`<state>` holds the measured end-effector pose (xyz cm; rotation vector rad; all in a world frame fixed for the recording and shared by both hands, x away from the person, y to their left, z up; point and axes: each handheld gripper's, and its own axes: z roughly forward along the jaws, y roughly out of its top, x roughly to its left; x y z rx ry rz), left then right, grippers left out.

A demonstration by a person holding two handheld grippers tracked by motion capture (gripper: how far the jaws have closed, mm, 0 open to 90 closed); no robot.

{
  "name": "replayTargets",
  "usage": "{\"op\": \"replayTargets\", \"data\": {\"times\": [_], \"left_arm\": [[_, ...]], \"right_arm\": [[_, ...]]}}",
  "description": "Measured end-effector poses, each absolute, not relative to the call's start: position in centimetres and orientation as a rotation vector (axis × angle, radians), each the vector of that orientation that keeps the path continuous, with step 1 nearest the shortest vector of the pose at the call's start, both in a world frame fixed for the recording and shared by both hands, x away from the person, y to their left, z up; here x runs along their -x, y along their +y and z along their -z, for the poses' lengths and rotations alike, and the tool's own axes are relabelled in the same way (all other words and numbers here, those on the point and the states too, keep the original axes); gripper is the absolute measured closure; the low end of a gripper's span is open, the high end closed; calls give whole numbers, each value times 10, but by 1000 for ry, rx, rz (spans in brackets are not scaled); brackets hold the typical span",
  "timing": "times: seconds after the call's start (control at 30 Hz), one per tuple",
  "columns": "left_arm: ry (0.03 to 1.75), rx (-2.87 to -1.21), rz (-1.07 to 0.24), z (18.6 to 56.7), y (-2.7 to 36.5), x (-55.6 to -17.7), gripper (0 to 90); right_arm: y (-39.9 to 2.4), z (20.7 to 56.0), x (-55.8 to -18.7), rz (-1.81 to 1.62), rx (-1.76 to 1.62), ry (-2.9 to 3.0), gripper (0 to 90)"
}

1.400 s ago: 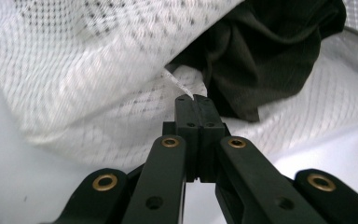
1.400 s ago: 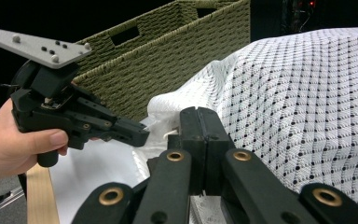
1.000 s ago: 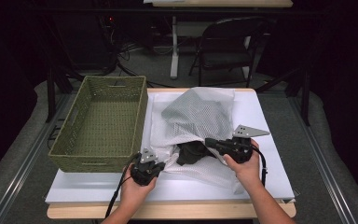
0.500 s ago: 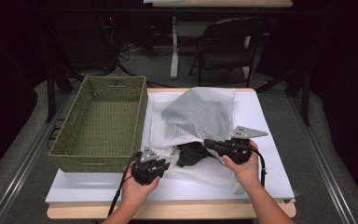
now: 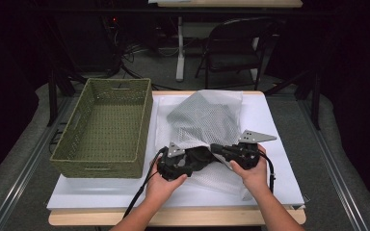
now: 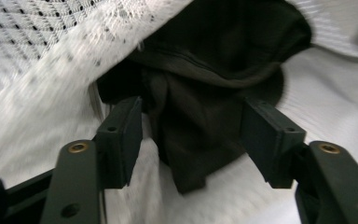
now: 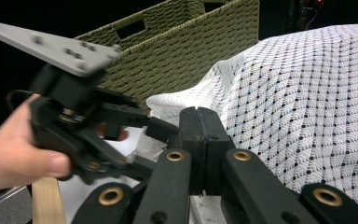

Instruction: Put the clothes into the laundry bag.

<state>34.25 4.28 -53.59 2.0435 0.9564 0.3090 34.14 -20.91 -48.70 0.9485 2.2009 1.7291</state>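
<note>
My left gripper has just been opening, its pads astride the dark cloth without pressing; my right gripper is clenched on the mesh bag.

White mesh bag with a fine diamond weave and tiny dark dots drapes beyond the black right gripper, and a dark, near-black cloth spills out between the 2 matte black pads of the left gripper, brass-coloured rivets glinting on its arms. Past the left gripper's grey plate sits the olive-green woven basket, and under both tools lies a plain white sheet edged by the table's pale wood.
</note>
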Motion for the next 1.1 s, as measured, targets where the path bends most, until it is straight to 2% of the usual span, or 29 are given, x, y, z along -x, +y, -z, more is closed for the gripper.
{"op": "replayTargets", "data": {"times": [0.4, 0.6, 0.83, 1.1], "left_arm": [[969, -2071, -269, 551, 16, -363, 357], [986, -2102, -313, 549, 11, -366, 446], [956, -2101, -279, 542, 7, -369, 447], [1002, -2097, -240, 549, -5, -380, 459]], "right_arm": [[-211, 487, -342, -1729, -956, 2202, 900], [-210, 489, -342, -1727, -958, 2204, 900], [-211, 489, -343, -1723, -960, 2203, 900], [-211, 490, -342, -1717, -962, 2210, 900]]}}
